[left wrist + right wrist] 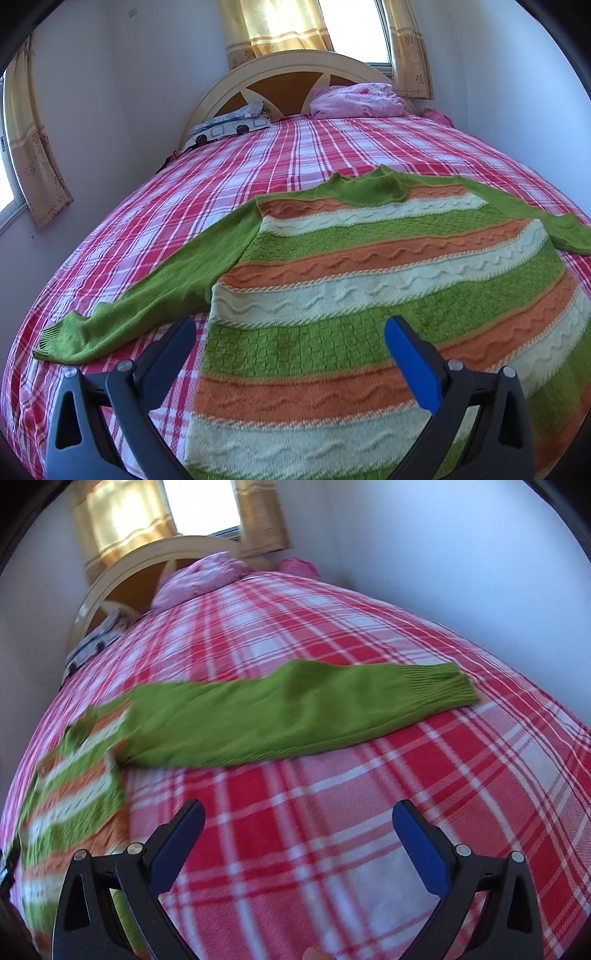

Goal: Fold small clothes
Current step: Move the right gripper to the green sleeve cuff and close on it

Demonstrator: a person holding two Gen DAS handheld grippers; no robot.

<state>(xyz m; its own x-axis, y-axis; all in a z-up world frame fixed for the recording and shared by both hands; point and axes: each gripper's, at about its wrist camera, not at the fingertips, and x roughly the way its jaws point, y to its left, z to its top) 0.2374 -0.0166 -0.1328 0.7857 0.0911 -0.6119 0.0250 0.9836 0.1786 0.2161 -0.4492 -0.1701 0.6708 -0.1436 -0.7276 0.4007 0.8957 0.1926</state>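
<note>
A knitted sweater (pixel 369 280) with green, orange and cream stripes lies flat on the bed, collar toward the headboard, both green sleeves spread out. My left gripper (pixel 291 330) is open and empty, hovering over the sweater's lower left part, near its left sleeve (pixel 147 302). My right gripper (pixel 299 812) is open and empty over bare bedspread, in front of the sweater's right sleeve (pixel 295 709), whose ribbed cuff (pixel 439 686) points right. The sweater body (pixel 74 782) shows blurred at the left of the right wrist view.
The bed carries a red and white plaid bedspread (pixel 258 166). At the headboard (pixel 288 74) lie a patterned pillow (pixel 229 123) and a pink bundle (pixel 354 99). Walls stand close on both sides; curtained windows are behind the bed and to the left.
</note>
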